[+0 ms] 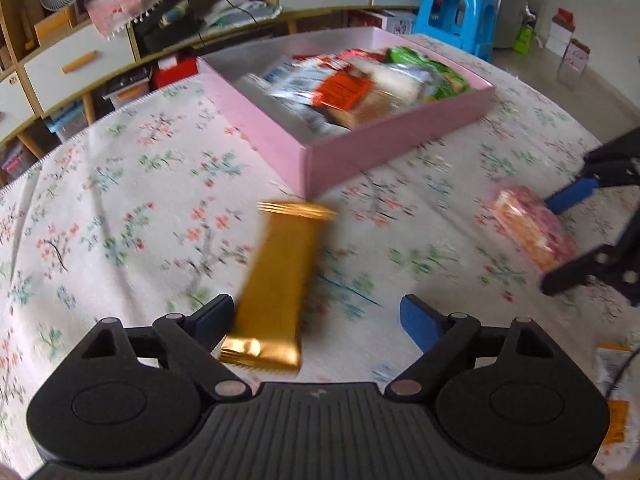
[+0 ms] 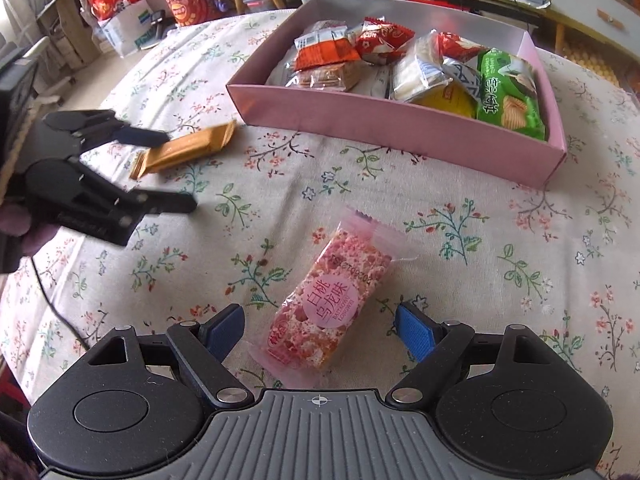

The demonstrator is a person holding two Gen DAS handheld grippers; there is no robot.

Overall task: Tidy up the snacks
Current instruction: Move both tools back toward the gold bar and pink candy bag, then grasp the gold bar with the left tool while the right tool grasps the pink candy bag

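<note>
- Left wrist view: our left gripper [image 1: 316,312] gapes unclenched around a gold snack bar [image 1: 280,280] on the floral tablecloth [image 1: 120,200]; pink box [image 1: 320,160] ahead, white drawers [image 1: 72,64], blue stool [image 1: 456,8] behind.
- Right wrist view: our right gripper [image 2: 320,328] stands released astride a pink rice-crisp packet [image 2: 328,312]; shopping bags [image 2: 120,12] on the floor.

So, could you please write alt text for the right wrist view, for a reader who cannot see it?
The open right gripper straddles a pink snack packet lying on a floral tablecloth, its fingers not touching it. Beyond sits a pink box filled with snacks; at left, the left gripper reaches over a gold bar.
</note>
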